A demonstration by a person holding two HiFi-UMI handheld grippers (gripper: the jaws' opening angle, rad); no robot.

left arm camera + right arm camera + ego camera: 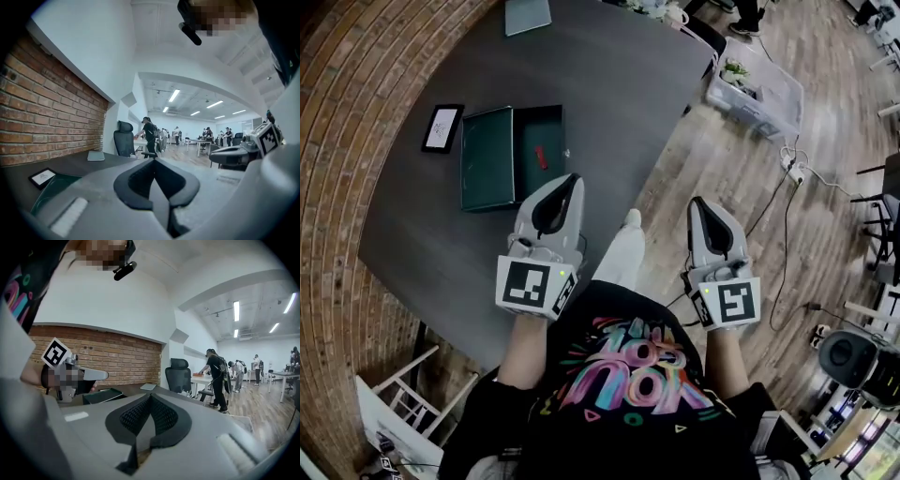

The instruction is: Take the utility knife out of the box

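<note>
The open box [487,159] sits on the table [619,84], the utility knife [542,156] in its right half; a framed card [442,128] lies just left, a notebook [528,14] far behind

Head cam: above the person's chest, aimed steeply down. Table [619,94] and open box [502,155] sit mid-frame, with left gripper [573,178] and right gripper [697,202] close below. Left gripper cam: low behind its closed jaws, facing about level along the table into the office, brick wall [47,117] at left. Right gripper cam: same heading, off the table edge, left gripper on its left side. Both gripper cams share box, brick wall and black chair [124,138]. Head cam shares the box.
</note>
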